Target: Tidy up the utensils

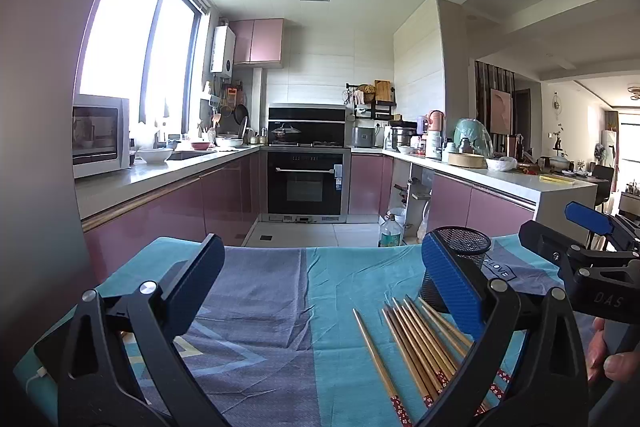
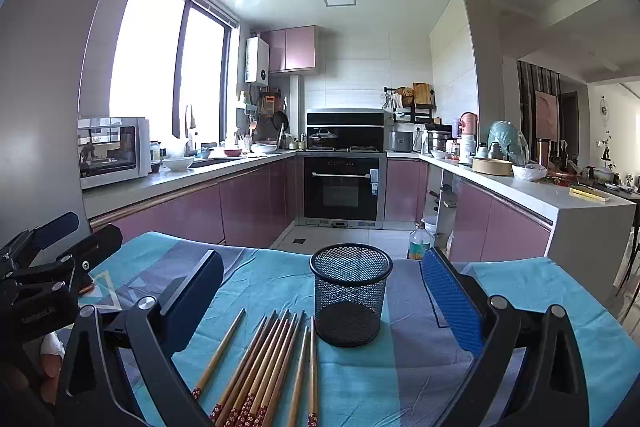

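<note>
The chopsticks (image 2: 264, 367) lie flat on the desk (image 2: 420, 379), fanned in a loose bunch w/ tips pointing at the mesh cup (image 2: 349, 297); the nearest tips stop just short of the cup's base. Cup stands upright, empty, nothing in it yet.

Your right claw (image 2: 324, 291) is spread wide, grasping nothing, w/ the cup and most of the sticks between its fingers. Your left claw (image 1: 320, 277) is also released and empty, off to the side of the cup away from the right claw, over bare cloth (image 1: 256, 307).

Risks, as I judge them:
- Sticks touch each other, so a pinch prob. drags a neighbour or scatters the bunch.
- They're thin and flat on soft cloth; pads may snag the fabric and shift everything.
- Cup looks light; bump its rim w/ a stick and it tips or slides.
- Claws sit near each other by the cup, so watch for a clash.
</note>
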A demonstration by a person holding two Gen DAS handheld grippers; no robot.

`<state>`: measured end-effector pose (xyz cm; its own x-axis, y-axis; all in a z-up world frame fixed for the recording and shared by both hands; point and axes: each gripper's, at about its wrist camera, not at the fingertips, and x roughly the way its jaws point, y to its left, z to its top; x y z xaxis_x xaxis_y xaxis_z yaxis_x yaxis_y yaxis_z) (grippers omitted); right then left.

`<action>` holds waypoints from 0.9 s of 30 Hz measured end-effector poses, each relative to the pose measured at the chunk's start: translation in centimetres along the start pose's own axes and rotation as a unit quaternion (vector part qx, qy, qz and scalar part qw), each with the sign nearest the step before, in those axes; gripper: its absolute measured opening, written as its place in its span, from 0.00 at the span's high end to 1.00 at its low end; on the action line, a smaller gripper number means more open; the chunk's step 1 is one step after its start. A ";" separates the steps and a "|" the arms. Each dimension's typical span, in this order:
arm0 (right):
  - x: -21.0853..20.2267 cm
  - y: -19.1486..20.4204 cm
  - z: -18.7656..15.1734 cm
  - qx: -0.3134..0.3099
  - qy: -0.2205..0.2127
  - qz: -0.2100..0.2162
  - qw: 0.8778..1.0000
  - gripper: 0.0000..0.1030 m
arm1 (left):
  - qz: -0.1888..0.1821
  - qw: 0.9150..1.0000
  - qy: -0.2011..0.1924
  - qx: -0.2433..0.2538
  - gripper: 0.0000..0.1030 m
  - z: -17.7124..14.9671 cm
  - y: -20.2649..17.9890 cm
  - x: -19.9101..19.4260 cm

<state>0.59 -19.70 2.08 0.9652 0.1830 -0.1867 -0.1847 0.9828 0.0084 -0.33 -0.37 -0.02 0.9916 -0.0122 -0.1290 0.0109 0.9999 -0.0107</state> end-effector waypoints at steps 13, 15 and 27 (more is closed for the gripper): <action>0.0 0.1 -0.2 0.001 -0.002 -0.002 1.000 0.06 | -0.002 1.000 -0.003 -0.001 0.06 0.1 0.2 -0.3; -0.1 0.0 -0.2 0.002 -0.002 -0.001 1.000 0.07 | -0.003 1.000 -0.002 -0.001 0.06 0.1 0.2 -0.3; 0.0 0.0 -0.2 0.003 -0.002 0.000 1.000 0.06 | -0.002 1.000 -0.002 -0.001 0.06 0.0 0.1 -0.3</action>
<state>0.56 -19.74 1.89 0.9661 0.1827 -0.1821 -0.1833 0.9830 0.0138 -0.62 -0.23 0.05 0.9921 -0.0167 -0.1245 0.0151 0.9998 -0.0133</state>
